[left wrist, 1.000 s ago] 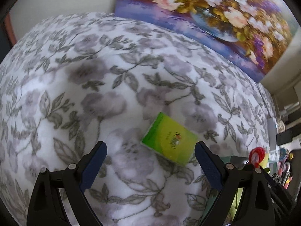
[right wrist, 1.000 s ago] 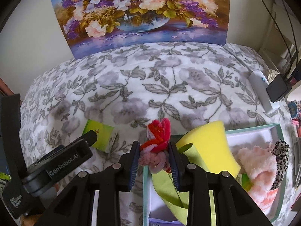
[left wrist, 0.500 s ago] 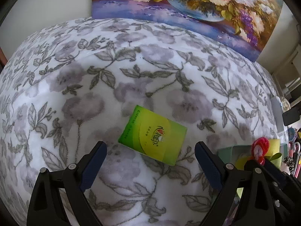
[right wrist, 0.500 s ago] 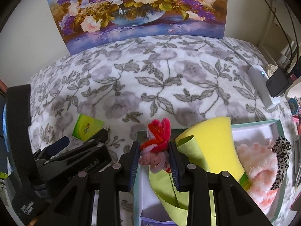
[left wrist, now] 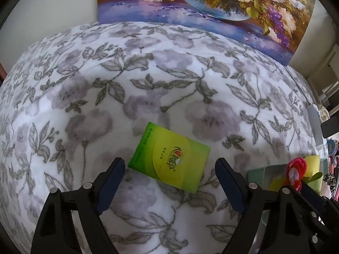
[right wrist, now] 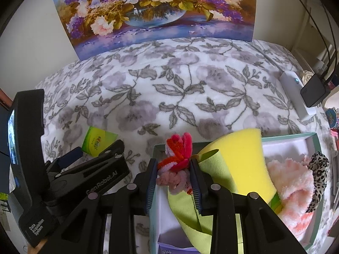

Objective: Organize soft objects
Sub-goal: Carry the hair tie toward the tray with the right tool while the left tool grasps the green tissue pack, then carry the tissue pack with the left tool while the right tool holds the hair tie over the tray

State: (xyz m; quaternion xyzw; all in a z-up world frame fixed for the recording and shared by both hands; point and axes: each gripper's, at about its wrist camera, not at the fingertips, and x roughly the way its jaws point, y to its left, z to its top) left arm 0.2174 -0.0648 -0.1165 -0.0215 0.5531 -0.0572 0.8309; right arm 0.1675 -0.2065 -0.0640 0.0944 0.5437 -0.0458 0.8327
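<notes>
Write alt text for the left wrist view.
The left gripper hangs open over a green packet lying flat on a grey floral blanket, jaws apart from it. A flower painting stands behind.

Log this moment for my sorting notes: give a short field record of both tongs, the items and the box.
left tongs: open, jaws just narrowing, over the green packet, not pressing it
right tongs: shut on fuzzy red-pink toy, above the box's left edge
box: holds yellow sponge, green cloth, pink fluffy item
surface: floral blanket
</notes>
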